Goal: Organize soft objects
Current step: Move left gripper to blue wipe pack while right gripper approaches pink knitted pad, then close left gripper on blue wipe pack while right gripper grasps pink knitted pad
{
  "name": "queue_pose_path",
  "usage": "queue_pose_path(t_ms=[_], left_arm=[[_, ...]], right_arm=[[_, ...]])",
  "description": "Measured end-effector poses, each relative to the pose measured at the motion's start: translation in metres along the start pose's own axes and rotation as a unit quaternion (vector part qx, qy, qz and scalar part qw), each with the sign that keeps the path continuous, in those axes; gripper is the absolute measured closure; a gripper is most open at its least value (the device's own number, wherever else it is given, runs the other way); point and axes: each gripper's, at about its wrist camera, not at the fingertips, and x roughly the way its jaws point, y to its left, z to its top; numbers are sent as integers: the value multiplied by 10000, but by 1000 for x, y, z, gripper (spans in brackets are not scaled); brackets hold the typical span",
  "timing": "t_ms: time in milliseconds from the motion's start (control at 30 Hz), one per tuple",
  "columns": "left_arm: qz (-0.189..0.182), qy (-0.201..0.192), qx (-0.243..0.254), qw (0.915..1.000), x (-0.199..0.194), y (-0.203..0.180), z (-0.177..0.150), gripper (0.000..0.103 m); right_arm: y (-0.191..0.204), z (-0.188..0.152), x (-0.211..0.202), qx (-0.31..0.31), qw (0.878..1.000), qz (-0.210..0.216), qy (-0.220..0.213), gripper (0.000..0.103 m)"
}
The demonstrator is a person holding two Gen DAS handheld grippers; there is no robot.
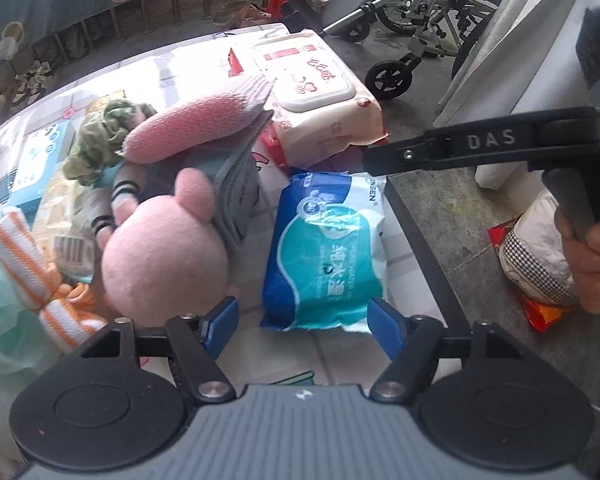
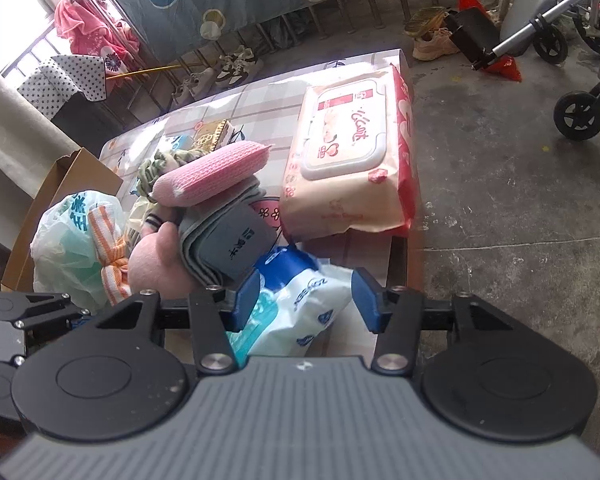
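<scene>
The left hand-held gripper (image 1: 302,326) is built from a ribbed grey body with a small white emblem at its front edge, flanked by two round black discs. Black linkage bars are pinned to it with silver screws, and two blue pads (image 1: 220,326) are carried at the tips. The right hand-held gripper (image 2: 305,301) is made the same way, with blue fingers (image 2: 246,300). Seen from the left wrist, its black arm is marked "DAS" in pale letters beside a small screw. A bare, brownish hand (image 1: 588,256) is seen on its black grip; what may be a small label sits near the arm's rear.
</scene>
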Motion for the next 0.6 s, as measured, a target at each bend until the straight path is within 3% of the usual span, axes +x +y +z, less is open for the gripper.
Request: queue_pose_path(t_ms=[133, 233, 600], left_arm=[[-9, 139, -209, 9997, 26, -5, 10, 24], [-176, 253, -514, 9982, 38, -1, 11, 20], [-239, 603, -925, 9936, 25, 8, -22, 20]], right_arm=[[-16, 11, 27, 149, 9996, 129, 179, 60], [-22, 10, 45, 282, 9983, 306, 417, 72], [-10, -1, 61, 406, 9923, 759, 894, 76]])
